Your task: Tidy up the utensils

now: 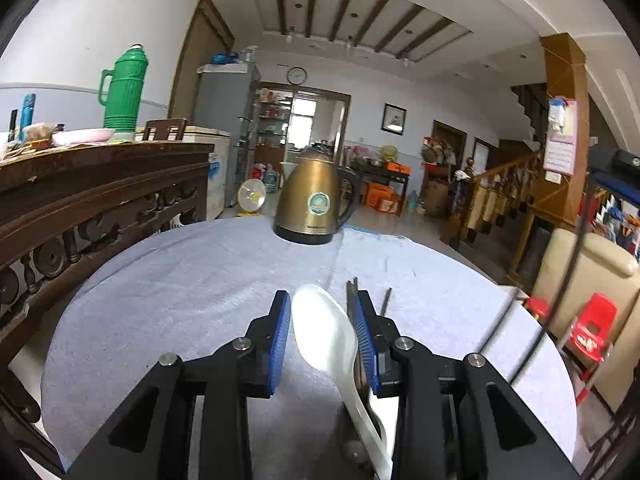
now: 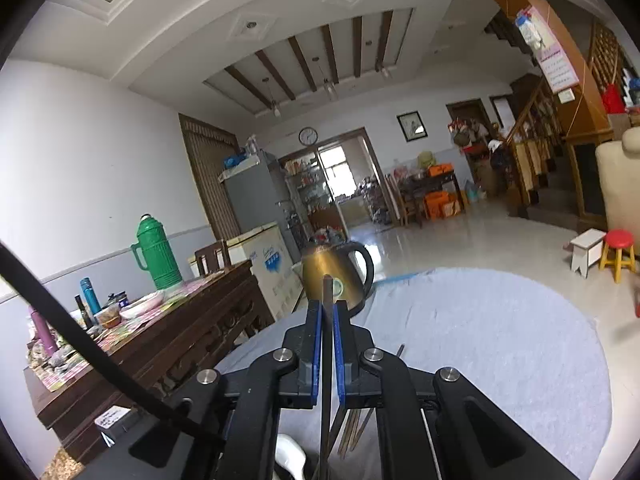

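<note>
- Two grippers are at work over the round tabletop [image 1: 192, 280] with its pale blue-grey cloth; the step in hand looks like gathering the utensils into one group.
- The left gripper [image 1: 322, 340] has its jaws part-way apart around the white plastic soup spoon [image 1: 324, 336]. The bowl sits between the blue pads: the right pad seems to touch its edge, the left pad shows a gap. Whether the spoon is truly gripped cannot be told.
- The right gripper [image 2: 327, 344] has its jaws clenched on a thin dark chopstick [image 2: 327, 320], which sticks out ahead towards the brass-coloured electric kettle [image 2: 336, 280].
- More wooden chopsticks [image 2: 352, 428] lie on the cloth below the right gripper, beside the spoon's white handle.
- To do it well: seat the spoon squarely between both pads before lifting, since the curved bowl may slip sideways.
- Keep the held chopstick level and lay it parallel to the others, tips aligned.
- Steer both tools clear of the kettle, and of each other, because they work close together.
</note>
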The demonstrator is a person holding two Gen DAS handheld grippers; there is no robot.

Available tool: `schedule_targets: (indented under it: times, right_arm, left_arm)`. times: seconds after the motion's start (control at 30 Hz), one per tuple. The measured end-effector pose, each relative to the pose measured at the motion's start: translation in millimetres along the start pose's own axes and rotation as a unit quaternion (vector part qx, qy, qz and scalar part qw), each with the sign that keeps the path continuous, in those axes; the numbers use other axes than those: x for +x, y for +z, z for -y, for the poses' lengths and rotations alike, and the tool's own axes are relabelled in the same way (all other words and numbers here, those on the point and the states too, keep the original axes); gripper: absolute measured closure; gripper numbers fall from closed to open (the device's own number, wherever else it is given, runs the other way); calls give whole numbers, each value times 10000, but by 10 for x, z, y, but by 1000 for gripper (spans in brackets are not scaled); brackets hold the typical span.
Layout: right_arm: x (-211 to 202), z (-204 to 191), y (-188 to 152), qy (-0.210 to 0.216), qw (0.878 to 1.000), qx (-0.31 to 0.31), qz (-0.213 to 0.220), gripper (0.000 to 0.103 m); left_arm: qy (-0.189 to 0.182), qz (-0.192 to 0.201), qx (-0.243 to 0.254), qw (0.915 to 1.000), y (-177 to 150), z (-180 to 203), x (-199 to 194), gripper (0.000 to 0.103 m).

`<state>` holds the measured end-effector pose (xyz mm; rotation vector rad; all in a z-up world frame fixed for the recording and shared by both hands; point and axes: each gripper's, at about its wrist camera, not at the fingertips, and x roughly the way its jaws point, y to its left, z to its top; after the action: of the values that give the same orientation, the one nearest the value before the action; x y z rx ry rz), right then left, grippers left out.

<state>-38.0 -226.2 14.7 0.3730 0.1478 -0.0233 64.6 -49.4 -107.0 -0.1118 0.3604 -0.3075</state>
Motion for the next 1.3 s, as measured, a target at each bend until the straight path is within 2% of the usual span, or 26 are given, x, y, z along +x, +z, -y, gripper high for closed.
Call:
schedule_targets:
  times: [0.23, 0.3, 0.4, 0.6, 0.83, 1.03, 1.2, 1.3]
  right_arm:
    - [-56, 6, -71, 198, 9995, 8, -260, 96]
    - [-66, 32, -76, 352, 9984, 96, -428, 95]
    - [-112, 93, -75, 440, 9973, 168, -562, 93]
    - [-245, 280, -38, 355, 9965, 544, -519, 86]
    - [-403, 536, 50, 105, 9953, 844, -459, 86]
    - [-423, 659, 34, -40, 9928, 1021, -625, 85]
    - [-341, 645, -4, -133, 9910, 1064, -806, 69]
    - [-291, 649, -18, -221, 9902, 1081, -860, 69]
  left_arm:
    - [-179, -102, 324, 9993, -67, 71, -194, 65]
    - [-192, -110, 383, 9990, -73, 66, -278, 57]
    - [-28, -46, 534, 9986, -54, 58, -404, 46]
    - [426, -27, 918, 9949, 36, 93, -581, 29]
    - [791, -601, 1138, 9885, 98, 67, -564, 28]
    - [957, -1017, 1008, 9851, 155, -29, -549, 28]
    - [1077, -1185, 964, 9824, 175, -82, -547, 28]
    - [1143, -1295, 879, 9810, 181, -143, -530, 28]
